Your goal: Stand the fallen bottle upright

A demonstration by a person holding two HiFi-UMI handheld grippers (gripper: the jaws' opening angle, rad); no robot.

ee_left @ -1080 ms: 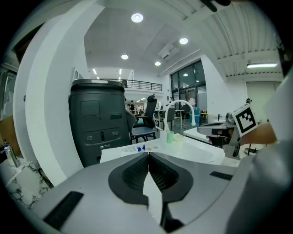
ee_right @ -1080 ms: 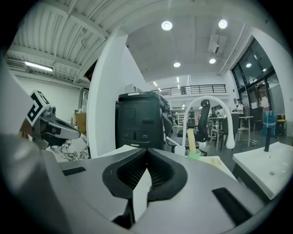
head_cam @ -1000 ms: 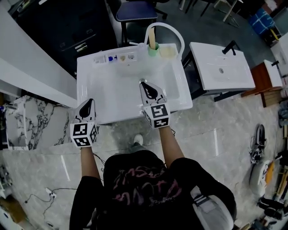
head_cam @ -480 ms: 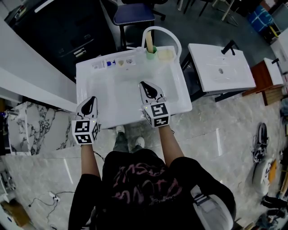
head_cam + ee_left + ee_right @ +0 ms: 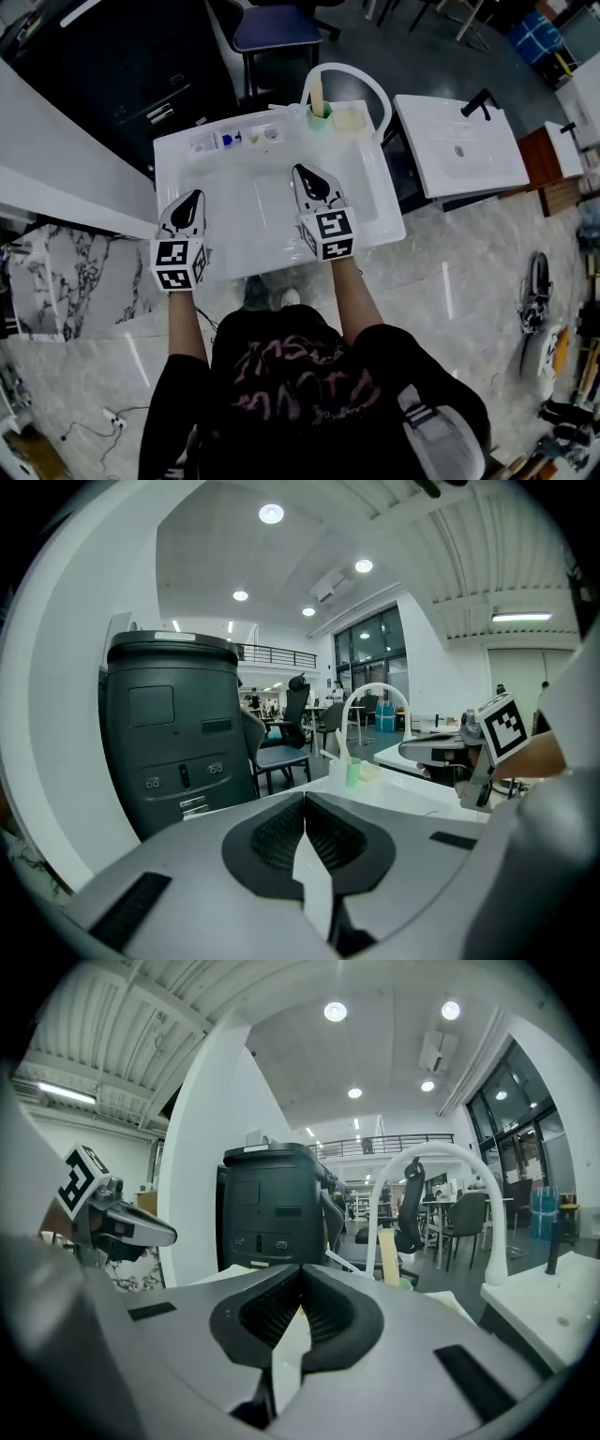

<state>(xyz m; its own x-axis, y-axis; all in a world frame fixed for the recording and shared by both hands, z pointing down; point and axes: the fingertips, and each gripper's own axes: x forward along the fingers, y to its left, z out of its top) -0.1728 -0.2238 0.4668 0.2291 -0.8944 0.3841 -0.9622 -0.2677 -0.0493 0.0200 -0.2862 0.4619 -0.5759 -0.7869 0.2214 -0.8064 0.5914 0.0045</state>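
Observation:
A small pale bottle [image 5: 203, 142] appears to lie on its side on the back ledge of the white sink [image 5: 169, 183], at the far left. My left gripper [image 5: 195, 196] is shut and empty over the sink's front left rim, well short of the bottle. Also shut and empty, my right gripper [image 5: 300, 170] hangs over the middle of the basin. In the left gripper view the pads [image 5: 281, 832] meet with nothing between them. In the right gripper view the pads [image 5: 323, 1312] also touch. The bottle does not show in either gripper view.
On the ledge beside the bottle are a blue-labelled item [image 5: 232, 138] and another small item [image 5: 272, 134]. A green cup [image 5: 319, 114] holds a cream stick, next to a pale sponge [image 5: 347, 119] and an arched white tube [image 5: 361, 75]. A second sink [image 5: 459, 141] stands to the right and a dark cabinet [image 5: 173, 752] behind.
Both grippers have moved forward: the left from the sink's front edge onto its rim, the right further over the basin. Both stayed shut.

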